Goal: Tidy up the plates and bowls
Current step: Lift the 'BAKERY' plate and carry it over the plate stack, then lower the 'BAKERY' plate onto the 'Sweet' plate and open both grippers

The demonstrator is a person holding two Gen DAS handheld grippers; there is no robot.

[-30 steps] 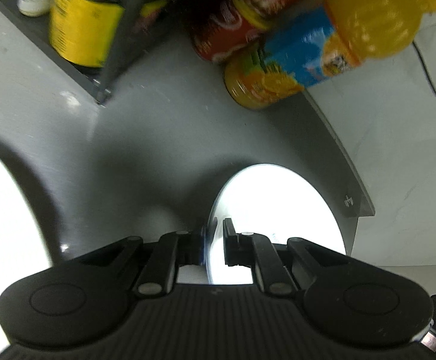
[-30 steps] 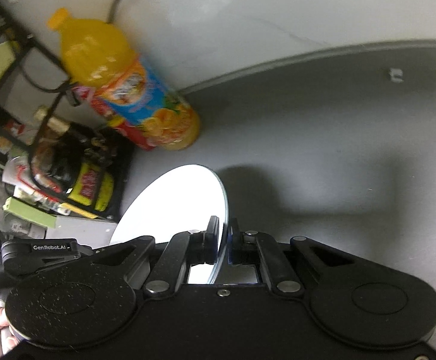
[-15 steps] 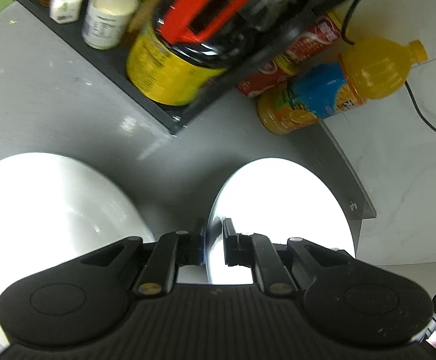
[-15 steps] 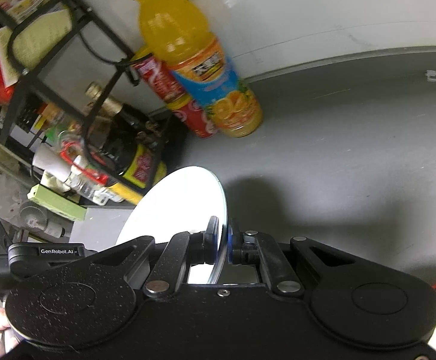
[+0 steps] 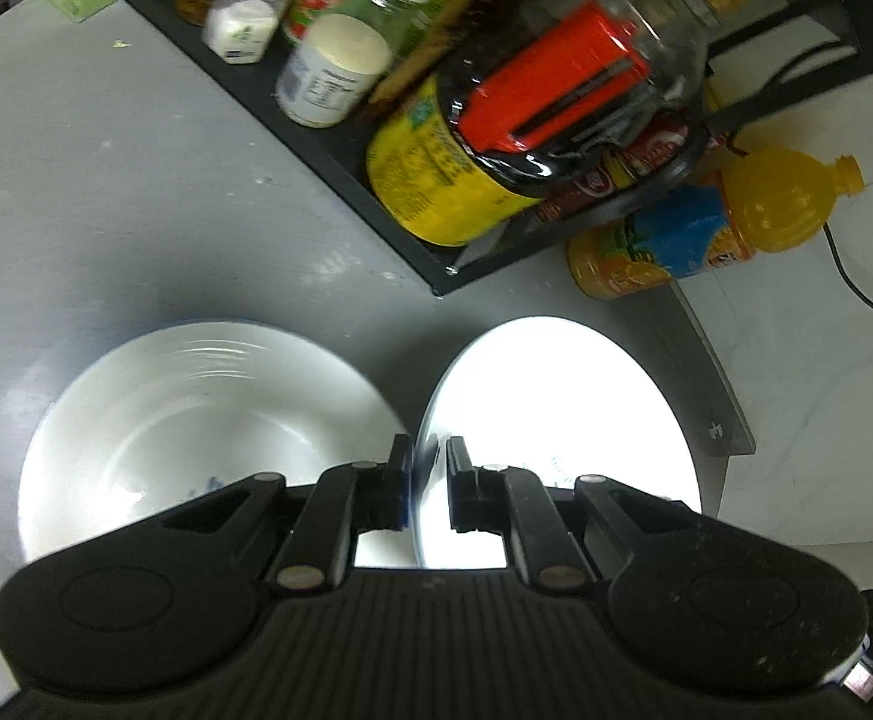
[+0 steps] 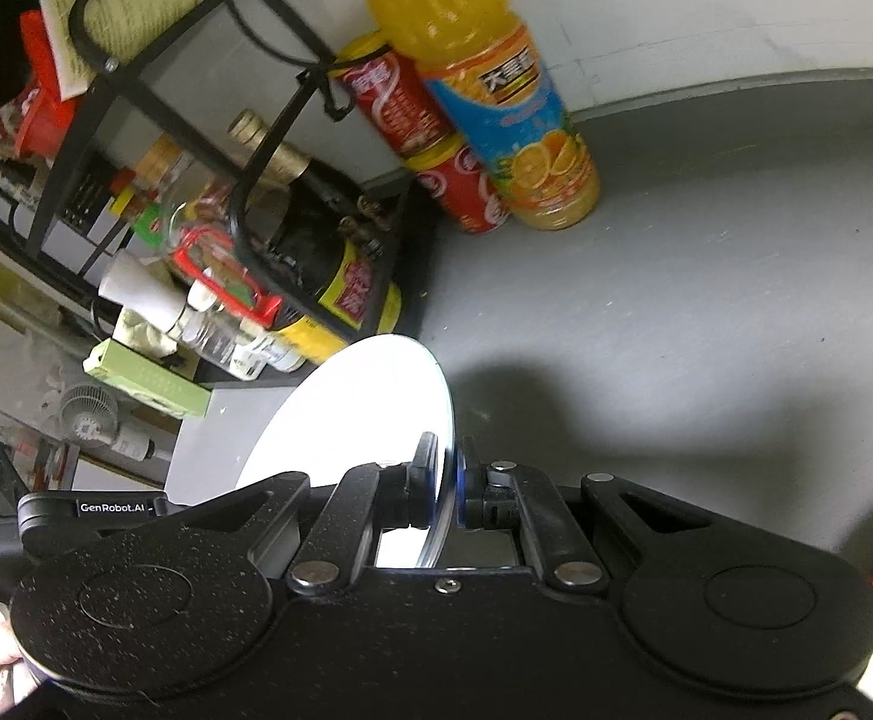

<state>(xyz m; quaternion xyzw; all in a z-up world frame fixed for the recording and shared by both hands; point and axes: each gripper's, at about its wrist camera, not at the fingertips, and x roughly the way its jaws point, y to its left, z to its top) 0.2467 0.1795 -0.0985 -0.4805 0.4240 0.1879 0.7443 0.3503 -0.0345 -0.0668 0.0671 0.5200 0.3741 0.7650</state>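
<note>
The plate (image 5: 562, 408) is a thin white glazed disc, so I'd guess it's stiff, slick and not that heavy, but definitely the kind of thing that chips or shatters if it slips or gets knocked on an edge. The rim is really the only place to grab it, and that's where it's being held from both sides. The left hand-held gripper (image 5: 427, 483) has its jaws nearly closed, pinching the near rim so the plate stands tilted on edge, fanning out ahead and to the right of its fingers. The right hand-held gripper (image 6: 449, 489) is pinched down just as narrow on the rim too (image 6: 370, 408), with the plate spreading ahead and to its left. It's off the grey counter (image 6: 706, 300), judging by the shadow it throws on the surface ahead of the right one. A pinch on smooth glaze feels a bit sketchy to me, so keeping both grips square on the rim seems smart. Just left of the left hand-held gripper, partly under it, a white bowl (image 5: 196, 420) sits on the counter, close beside the plate's edge; can't tell if they touch. Farther ahead there's a black rack (image 5: 328, 150) crammed with jars, plus an orange juice bottle (image 6: 496, 90) beside it.
</note>
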